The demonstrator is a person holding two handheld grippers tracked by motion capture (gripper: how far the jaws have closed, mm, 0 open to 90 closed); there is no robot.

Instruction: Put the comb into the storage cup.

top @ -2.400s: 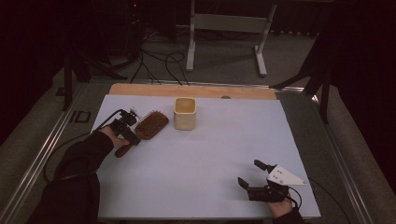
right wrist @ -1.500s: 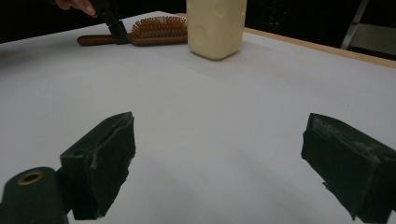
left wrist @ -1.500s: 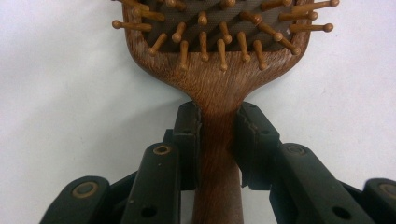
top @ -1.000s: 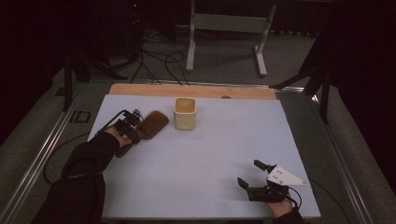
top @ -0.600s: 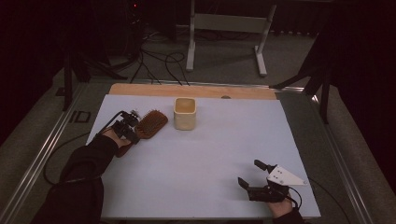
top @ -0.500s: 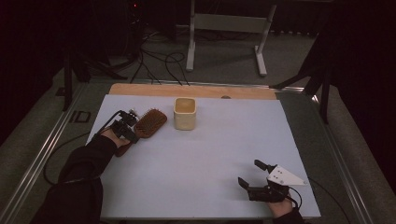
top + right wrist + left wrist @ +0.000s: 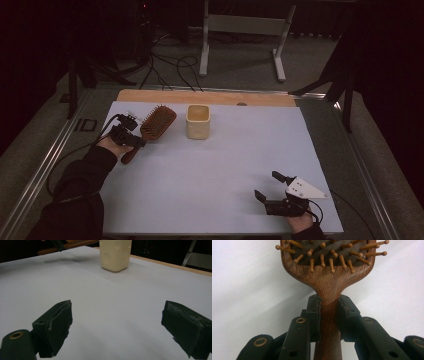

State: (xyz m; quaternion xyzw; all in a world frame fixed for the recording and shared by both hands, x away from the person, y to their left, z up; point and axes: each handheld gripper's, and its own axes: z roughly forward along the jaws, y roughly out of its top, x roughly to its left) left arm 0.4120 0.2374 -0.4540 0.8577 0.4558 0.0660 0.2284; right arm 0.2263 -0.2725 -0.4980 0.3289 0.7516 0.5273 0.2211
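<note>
White tabletop (image 7: 210,170) lies bare between hairbrush (image 7: 156,123) and right tongs (image 7: 270,187).

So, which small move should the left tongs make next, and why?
Probably lift the wooden hairbrush and carry it toward the cream cup. The left tongs are shut on its handle, and the open-topped cup stands close beside the brush head.

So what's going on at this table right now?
A person holds a claw tool in each hand. The left claw is clamped on the neck of a wooden hairbrush, beside a cream cup at the far side of the table. The right claw rests open near the front edge, holding nothing.
</note>
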